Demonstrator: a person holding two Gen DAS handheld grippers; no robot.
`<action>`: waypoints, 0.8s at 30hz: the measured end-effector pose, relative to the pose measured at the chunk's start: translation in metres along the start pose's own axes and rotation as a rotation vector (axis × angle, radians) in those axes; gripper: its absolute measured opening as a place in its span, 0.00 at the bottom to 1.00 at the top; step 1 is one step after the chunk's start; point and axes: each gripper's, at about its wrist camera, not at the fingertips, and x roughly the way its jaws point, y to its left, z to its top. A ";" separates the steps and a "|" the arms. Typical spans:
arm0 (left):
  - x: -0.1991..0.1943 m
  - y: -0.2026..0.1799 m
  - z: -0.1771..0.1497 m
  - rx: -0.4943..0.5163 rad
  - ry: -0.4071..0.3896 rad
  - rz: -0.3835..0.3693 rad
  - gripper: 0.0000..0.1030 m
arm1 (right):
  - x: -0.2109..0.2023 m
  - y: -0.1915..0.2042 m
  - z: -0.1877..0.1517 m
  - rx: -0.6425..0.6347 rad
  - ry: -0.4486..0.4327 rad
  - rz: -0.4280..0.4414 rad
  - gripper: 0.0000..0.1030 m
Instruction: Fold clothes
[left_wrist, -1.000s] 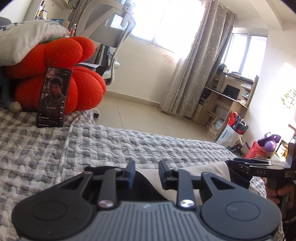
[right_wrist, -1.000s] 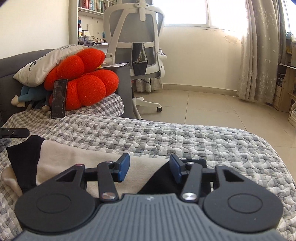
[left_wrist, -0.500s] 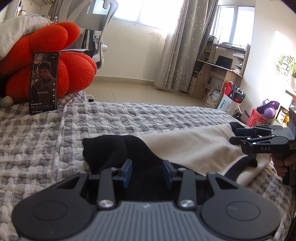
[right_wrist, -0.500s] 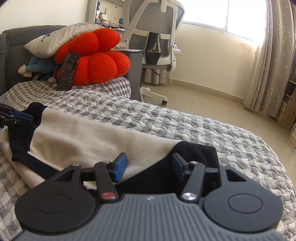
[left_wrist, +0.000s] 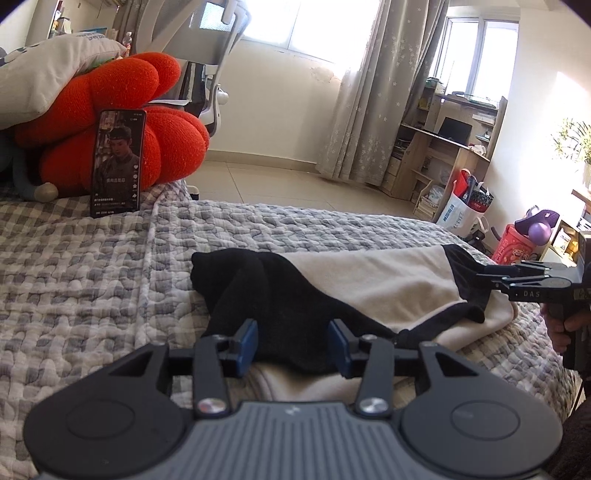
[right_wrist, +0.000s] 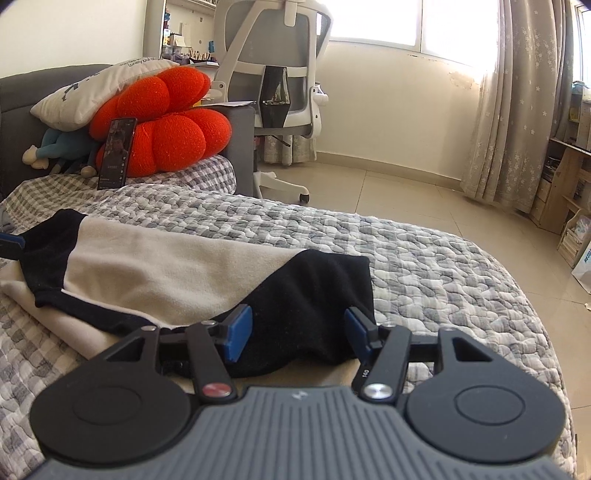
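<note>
A cream garment with black sleeves (left_wrist: 373, 280) lies on the grey quilted bed (left_wrist: 110, 266), folded over on itself. My left gripper (left_wrist: 293, 341) is open, its blue pads either side of the black sleeve end (left_wrist: 258, 291) that rests on the bed. My right gripper (right_wrist: 299, 334) is open over the other black sleeve (right_wrist: 317, 288), not clamping it. The right gripper also shows in the left wrist view (left_wrist: 517, 280) at the garment's far end. The cream body also shows in the right wrist view (right_wrist: 166, 269).
A phone (left_wrist: 116, 162) leans on a red cushion (left_wrist: 122, 136) at the bed's head, under a white pillow (right_wrist: 99, 92). An office chair (right_wrist: 273, 74) stands beside the bed. The bed's far edge drops to tiled floor (right_wrist: 424, 199). A desk and bags (left_wrist: 461, 206) stand by the wall.
Both grippers have opened wider and let the sleeve ends down onto the bed. The garment now lies flatter, with the black sleeves folded over the cream body.
</note>
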 end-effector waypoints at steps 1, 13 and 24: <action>-0.003 0.001 0.002 -0.004 -0.011 0.007 0.45 | -0.001 0.001 0.001 0.002 -0.003 0.002 0.57; 0.014 0.062 0.021 -0.323 -0.048 -0.009 0.43 | 0.016 0.065 0.032 -0.063 -0.020 0.344 0.57; 0.034 0.091 -0.006 -0.589 -0.071 -0.078 0.32 | 0.050 0.157 0.045 -0.226 0.058 0.656 0.32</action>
